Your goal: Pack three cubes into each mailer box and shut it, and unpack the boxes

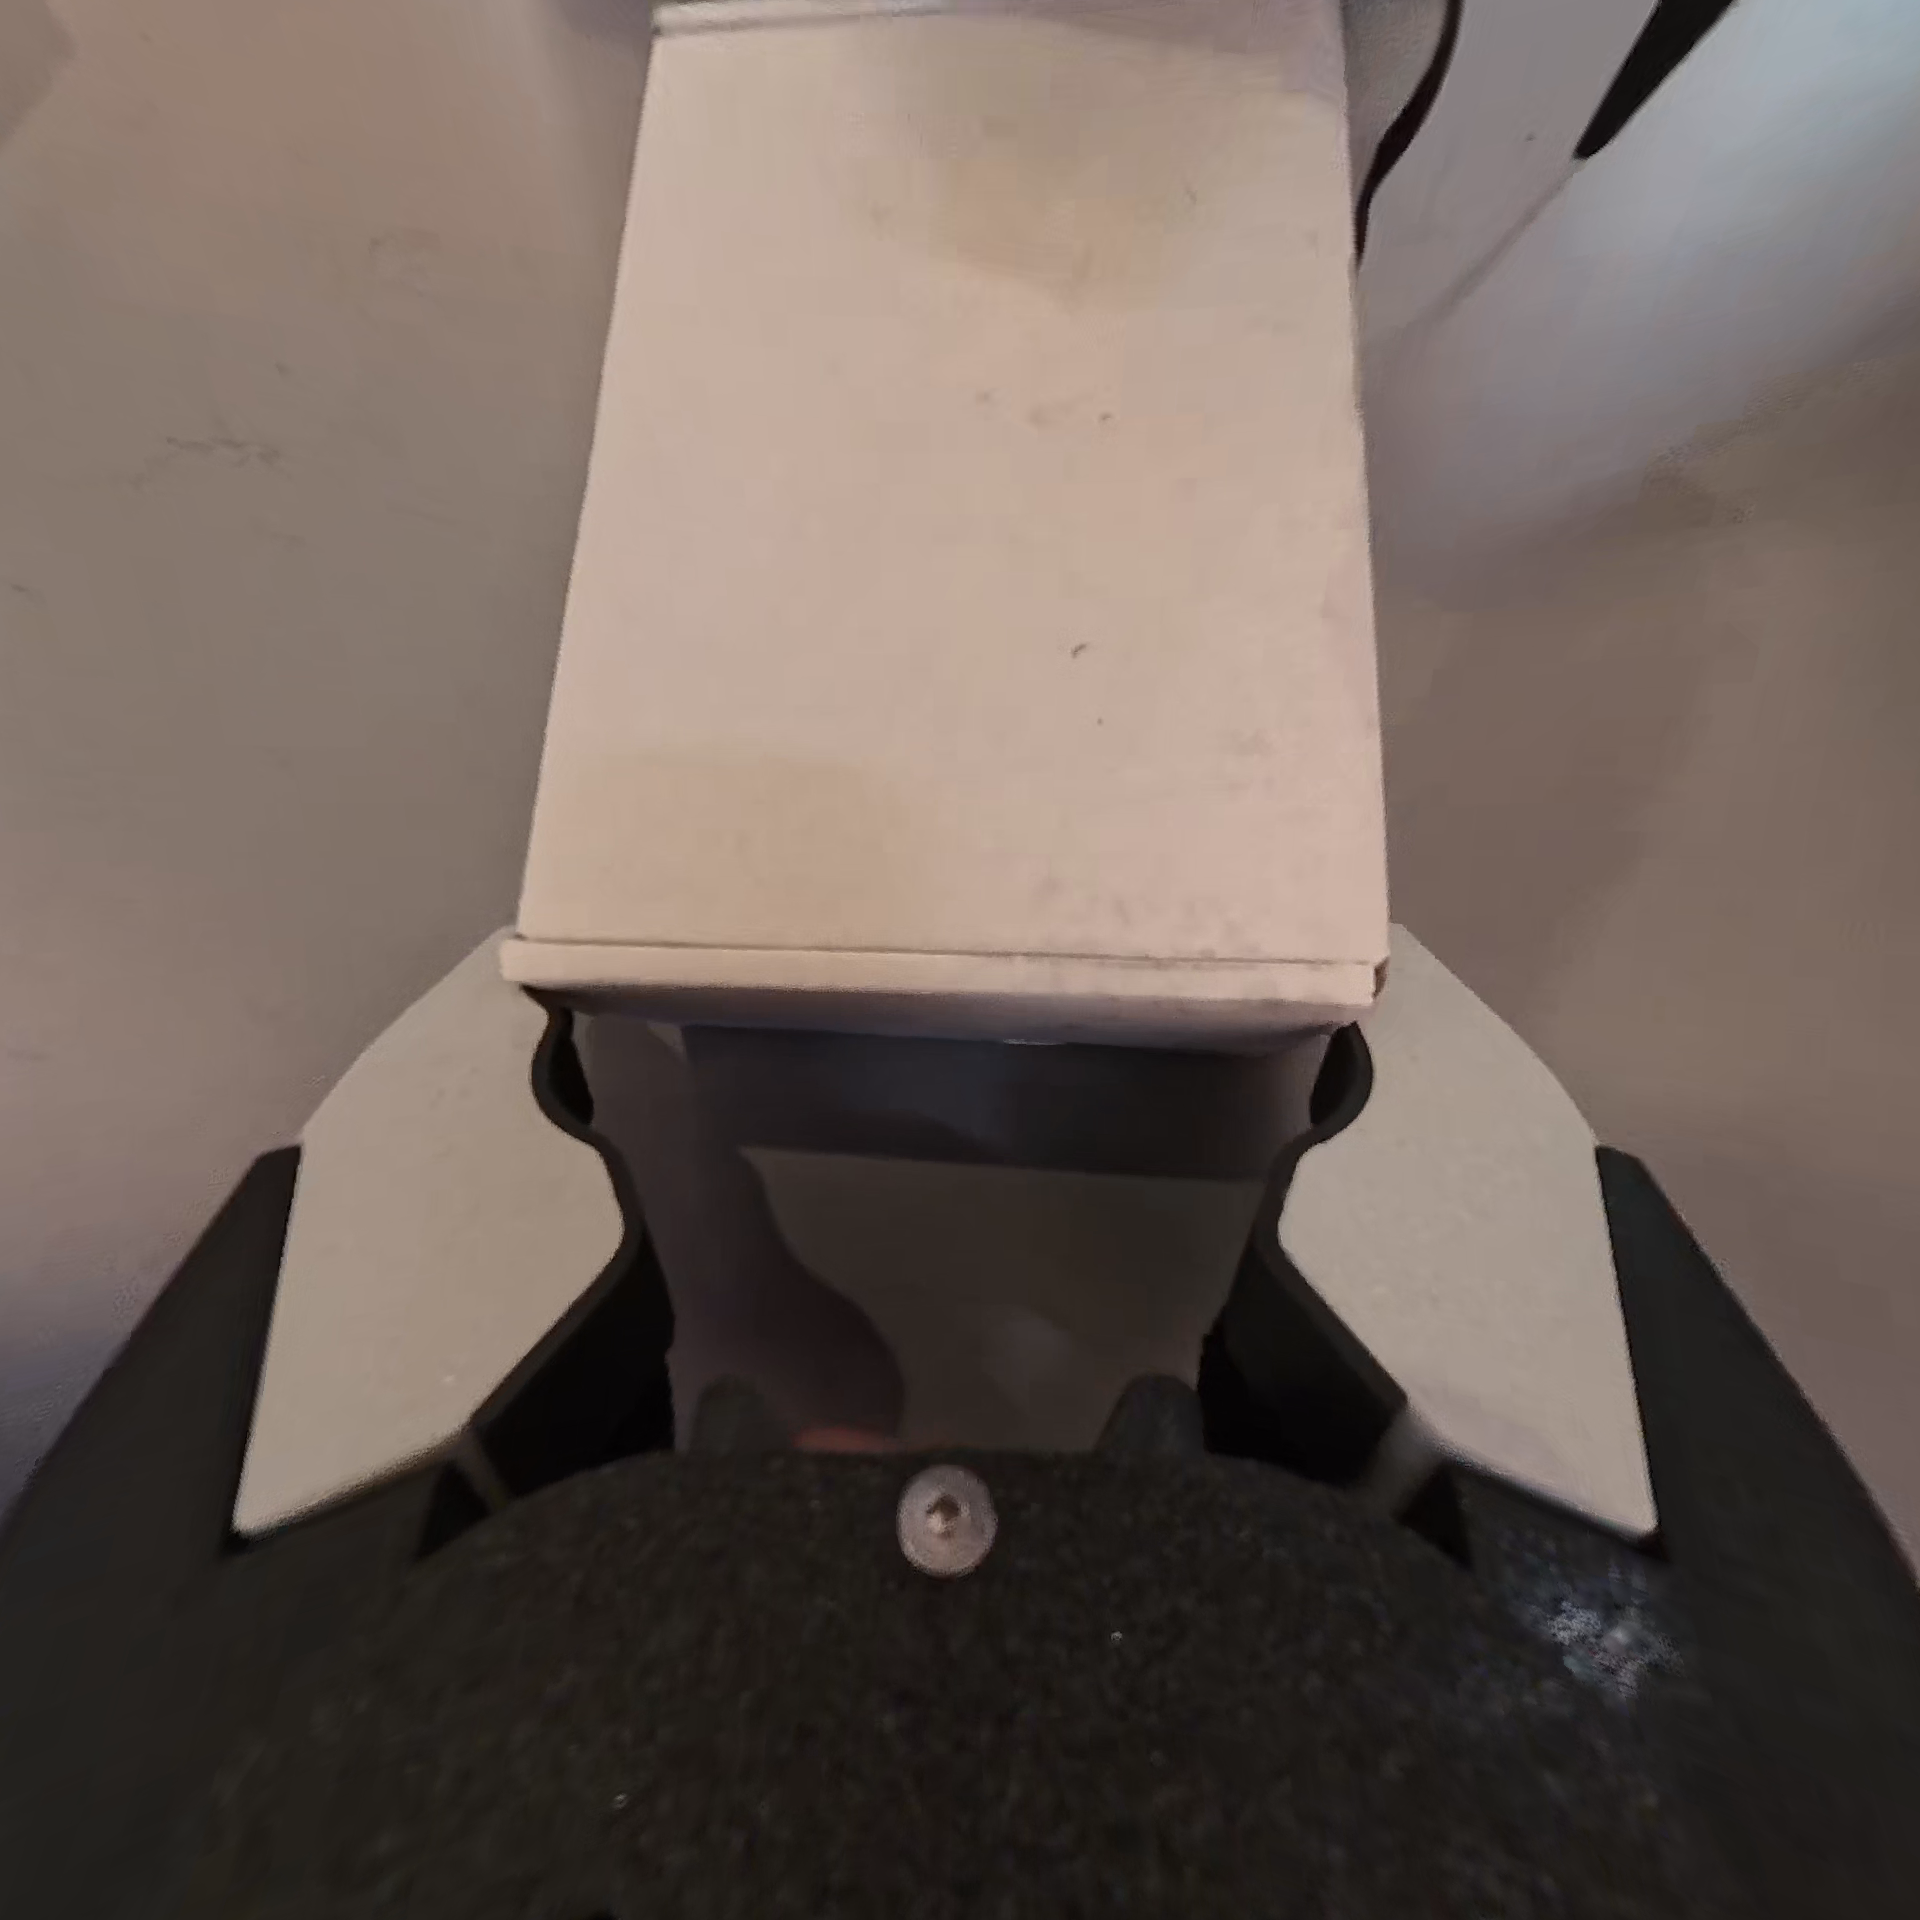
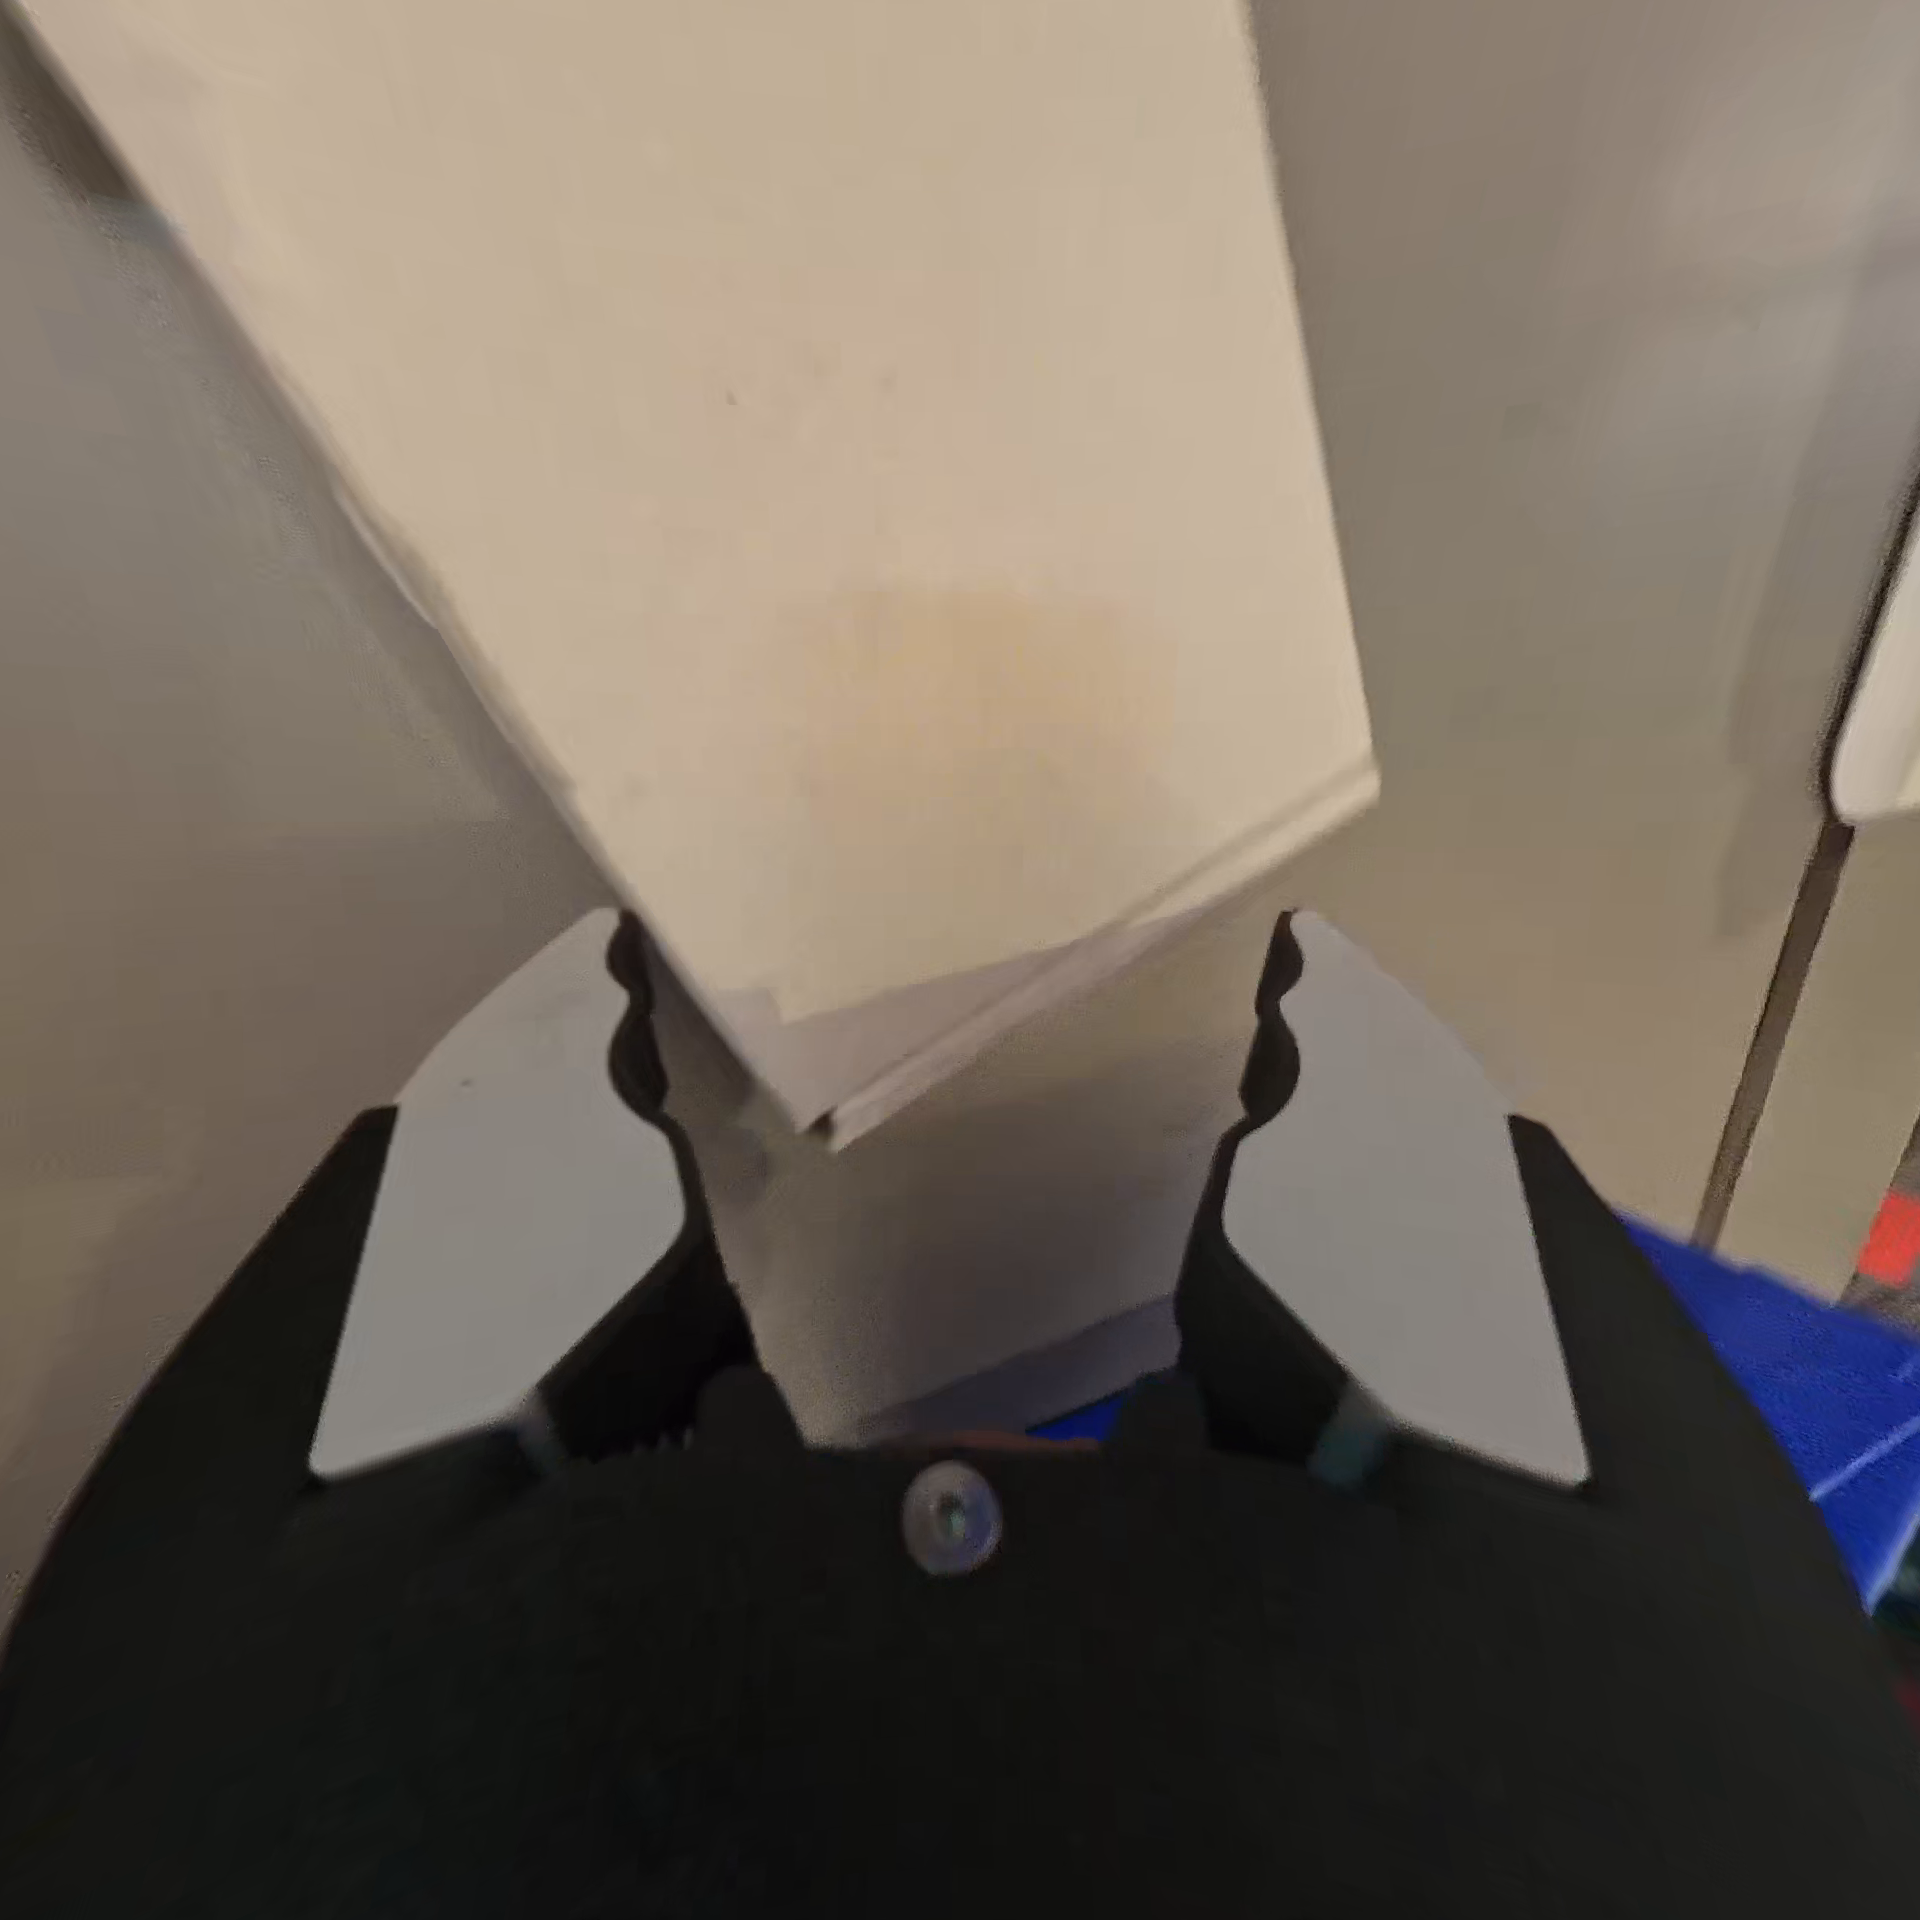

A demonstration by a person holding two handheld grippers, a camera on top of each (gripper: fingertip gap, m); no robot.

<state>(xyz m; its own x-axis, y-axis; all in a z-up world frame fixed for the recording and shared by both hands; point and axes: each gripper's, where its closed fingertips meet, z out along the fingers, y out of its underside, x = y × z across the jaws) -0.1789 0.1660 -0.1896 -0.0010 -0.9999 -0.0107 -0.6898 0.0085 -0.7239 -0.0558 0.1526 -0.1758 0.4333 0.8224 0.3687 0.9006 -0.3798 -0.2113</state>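
Observation:
A closed white mailer box runs lengthwise away from my left gripper. Its near end sits between the two fingers, which press on its two sides, so the gripper is shut on it. In the right wrist view the same kind of white box lies at an angle, blurred, with one corner pointing in between the fingers of my right gripper. That gripper is open: its left finger is against the box side and its right finger stands apart from it. No cubes show.
The pale beige tabletop lies under everything. A white object with black strips stands at the far right in the left wrist view. In the right wrist view a blue thing and a red patch lie low right, a white edge at the right.

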